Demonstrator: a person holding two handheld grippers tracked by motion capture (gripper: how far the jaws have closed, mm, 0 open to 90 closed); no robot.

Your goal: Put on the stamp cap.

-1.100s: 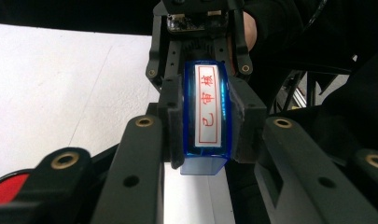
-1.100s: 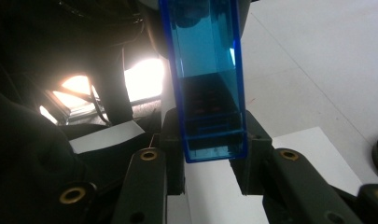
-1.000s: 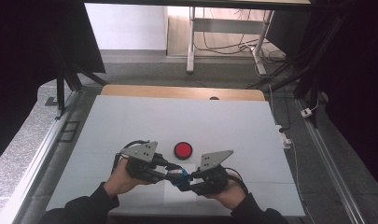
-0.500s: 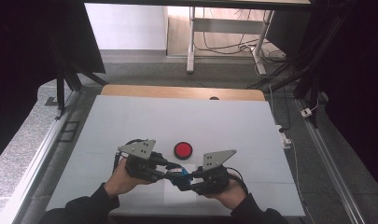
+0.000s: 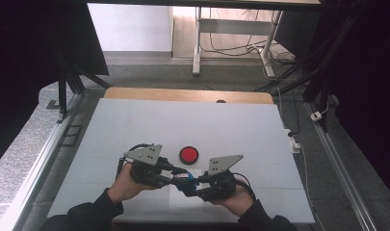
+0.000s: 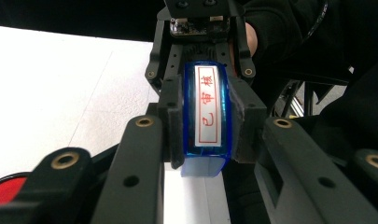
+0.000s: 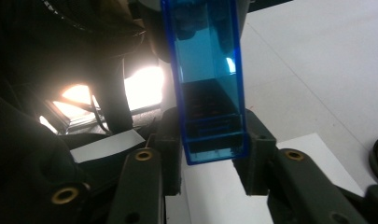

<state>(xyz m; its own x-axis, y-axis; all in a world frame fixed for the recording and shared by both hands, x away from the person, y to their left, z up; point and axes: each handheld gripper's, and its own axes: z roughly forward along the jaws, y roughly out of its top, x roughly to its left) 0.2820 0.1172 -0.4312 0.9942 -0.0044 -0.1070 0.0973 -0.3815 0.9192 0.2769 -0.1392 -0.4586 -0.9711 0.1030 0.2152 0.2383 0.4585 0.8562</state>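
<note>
Blue stamp [image 6: 207, 116] is pinched between the pads of the left hand-held gripper [image 6: 207, 123], just below centre of the high view, above a white paper sheet [image 5: 183, 195] on the counter [image 5: 135, 125]. The right hand-held gripper [image 7: 213, 154] has just been opening; its jaws stand at either side of the stamp's clear blue cap [image 7: 210, 93], and whether the pads press on it cannot be told. For a clean separation, the left grip is best kept firm and the cap drawn straight along the stamp's axis. A red ink pad [image 5: 188, 154] lies just above the hand-held grippers in that view.
</note>
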